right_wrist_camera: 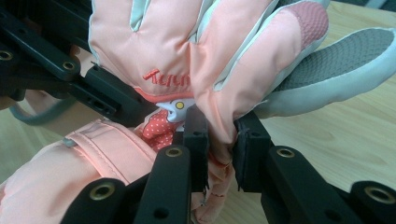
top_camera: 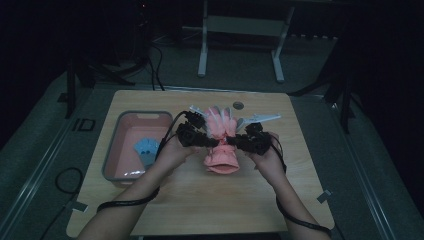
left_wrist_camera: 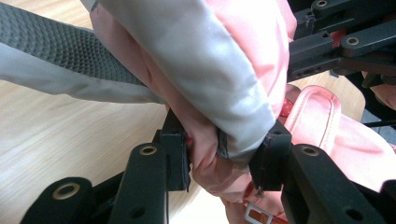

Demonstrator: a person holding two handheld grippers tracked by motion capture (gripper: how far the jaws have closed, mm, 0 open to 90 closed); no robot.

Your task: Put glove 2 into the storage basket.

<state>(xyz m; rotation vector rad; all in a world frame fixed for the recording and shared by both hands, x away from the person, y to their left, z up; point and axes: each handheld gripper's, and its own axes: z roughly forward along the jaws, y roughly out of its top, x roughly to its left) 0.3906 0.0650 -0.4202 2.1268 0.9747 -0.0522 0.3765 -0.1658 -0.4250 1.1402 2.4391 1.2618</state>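
Observation:
A pink padded glove (top_camera: 222, 131) with pale grey trim and a cartoon patch hangs between my two grippers above the middle of the wooden table (top_camera: 165, 200), fingers pointing away and cuff toward me. My left gripper (top_camera: 214, 142) pinches its left side; in the left gripper view the jaws (left_wrist_camera: 224, 158) are shut on a fold of pink and grey fabric (left_wrist_camera: 210, 70). My right gripper (top_camera: 235, 142) holds the opposite side, its jaws (right_wrist_camera: 219, 149) shut on the pink fabric (right_wrist_camera: 177, 46) below the embroidered lettering. A dark grey textured grip area (right_wrist_camera: 341, 56) shows beside the glove's fingers.
A pink tub with a grey rim (top_camera: 112, 150) stands at the table's left, with a blue item (top_camera: 146, 148) inside. A small round disc (top_camera: 238, 105) lies near the far edge. Desk legs (top_camera: 202, 50) stand on the floor beyond. Bare wood lies in front of the hands.

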